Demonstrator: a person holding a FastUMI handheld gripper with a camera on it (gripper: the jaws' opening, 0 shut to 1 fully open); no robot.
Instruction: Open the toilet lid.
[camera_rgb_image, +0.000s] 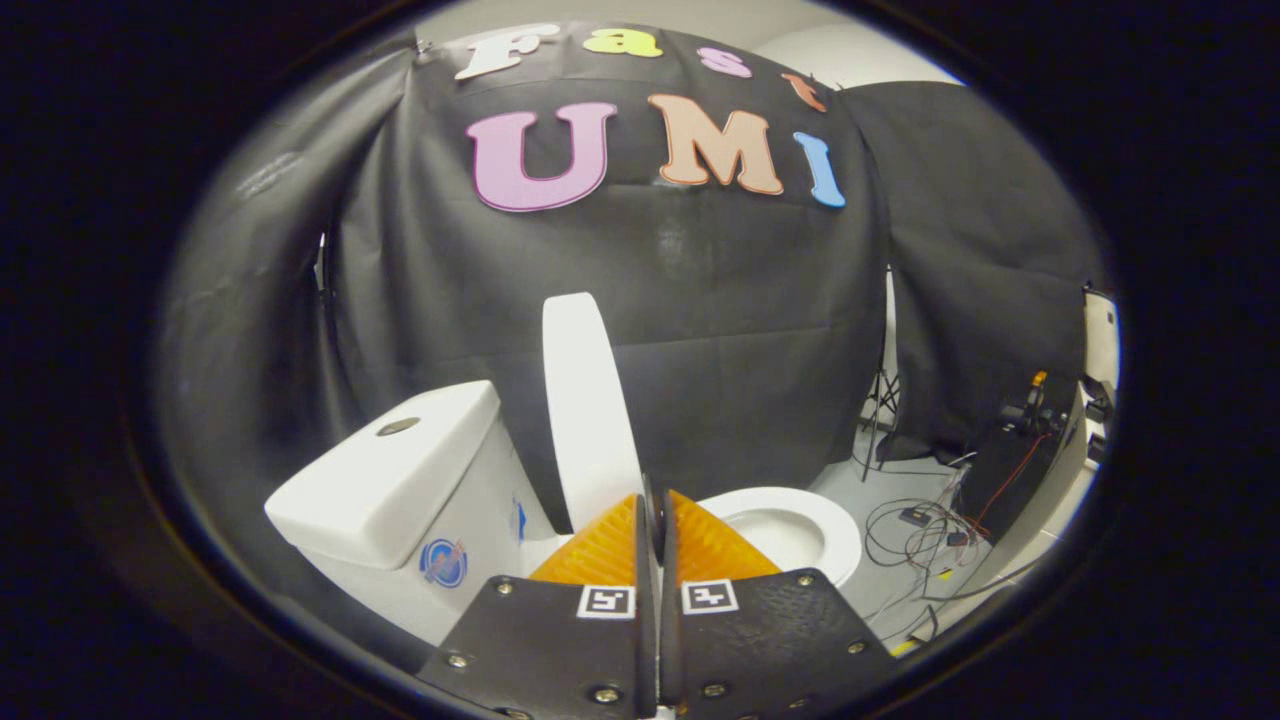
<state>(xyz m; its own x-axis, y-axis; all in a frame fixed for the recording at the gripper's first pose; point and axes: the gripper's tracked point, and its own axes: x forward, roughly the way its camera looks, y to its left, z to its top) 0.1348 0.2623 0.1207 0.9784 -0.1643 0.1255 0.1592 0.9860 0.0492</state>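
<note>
Gripper closed, raised lid just beyond.

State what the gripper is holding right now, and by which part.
Nothing. The gripper has its fingers shut together on nothing, just short of the raised toilet lid, which stands upright between the tank and the bowl.
</note>
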